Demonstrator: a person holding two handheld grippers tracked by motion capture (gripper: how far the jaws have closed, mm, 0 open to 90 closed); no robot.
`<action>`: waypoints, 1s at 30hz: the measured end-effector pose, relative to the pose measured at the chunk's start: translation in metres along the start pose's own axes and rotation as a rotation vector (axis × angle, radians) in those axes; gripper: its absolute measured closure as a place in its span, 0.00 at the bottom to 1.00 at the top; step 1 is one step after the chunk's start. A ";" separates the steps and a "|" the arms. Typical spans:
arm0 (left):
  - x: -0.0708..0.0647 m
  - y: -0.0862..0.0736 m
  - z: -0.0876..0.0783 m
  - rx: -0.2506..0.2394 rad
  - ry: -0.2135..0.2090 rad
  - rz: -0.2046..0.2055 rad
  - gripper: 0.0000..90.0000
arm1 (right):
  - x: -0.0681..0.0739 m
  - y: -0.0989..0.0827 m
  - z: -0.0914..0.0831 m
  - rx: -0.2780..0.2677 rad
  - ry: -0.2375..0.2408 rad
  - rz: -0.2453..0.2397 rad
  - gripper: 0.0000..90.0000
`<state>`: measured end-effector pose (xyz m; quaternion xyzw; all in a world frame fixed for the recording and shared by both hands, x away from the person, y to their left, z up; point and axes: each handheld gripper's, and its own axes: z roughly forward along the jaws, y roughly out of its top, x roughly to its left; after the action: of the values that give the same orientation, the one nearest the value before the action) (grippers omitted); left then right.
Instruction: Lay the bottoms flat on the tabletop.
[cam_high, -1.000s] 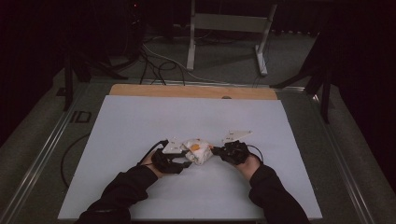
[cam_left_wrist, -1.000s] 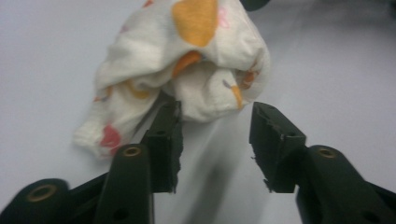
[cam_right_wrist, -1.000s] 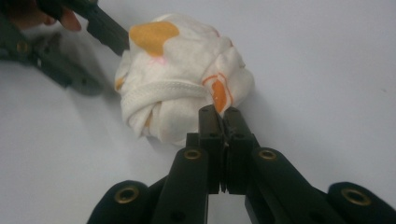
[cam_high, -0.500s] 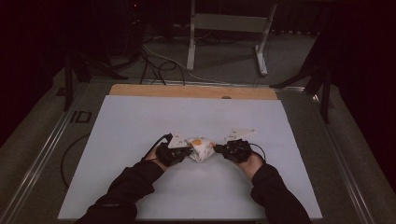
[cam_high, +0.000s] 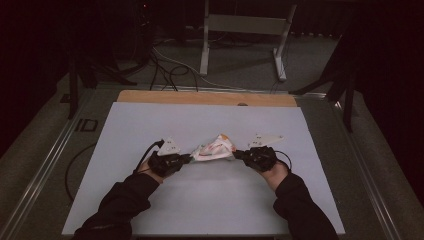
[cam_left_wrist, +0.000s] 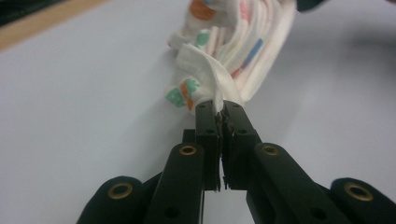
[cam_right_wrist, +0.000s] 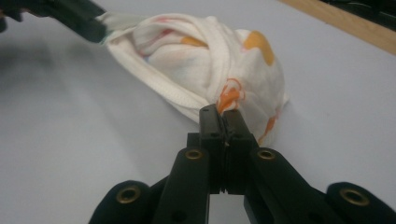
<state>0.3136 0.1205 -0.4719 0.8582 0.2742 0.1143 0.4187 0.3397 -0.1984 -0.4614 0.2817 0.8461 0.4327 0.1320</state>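
Hanging bunched at the frame's center just above the white table (cam_high: 150, 200), the printed cloth (cam_high: 214, 148) is clamped at 2 ends by left tool (cam_high: 189, 158) and right tool (cam_high: 238, 154), spreading seemingly barely begun.

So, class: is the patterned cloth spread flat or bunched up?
Bunched: the cloth hangs crumpled between the left tool and right tool.

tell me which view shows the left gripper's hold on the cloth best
The left gripper view: the left gripper has its jaws shut on a bunched edge of the cloth, seen close up. The high view shows that hold small and dark. The right gripper view shows it far off at the top left corner, partly cut off.
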 end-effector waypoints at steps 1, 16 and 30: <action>-0.006 -0.004 0.001 0.015 -0.013 0.004 0.97 | 0.001 -0.002 0.001 0.007 0.003 0.001 0.99; -0.088 -0.016 0.010 0.098 -0.298 0.102 0.95 | 0.025 -0.039 -0.007 0.179 0.011 -0.086 0.97; -0.041 0.009 0.001 0.000 -0.153 -0.007 0.56 | 0.014 -0.023 -0.019 0.101 -0.059 0.014 0.62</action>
<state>0.2841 0.0919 -0.4640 0.8633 0.2447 0.0470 0.4388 0.3107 -0.2132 -0.4679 0.3067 0.8607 0.3819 0.1393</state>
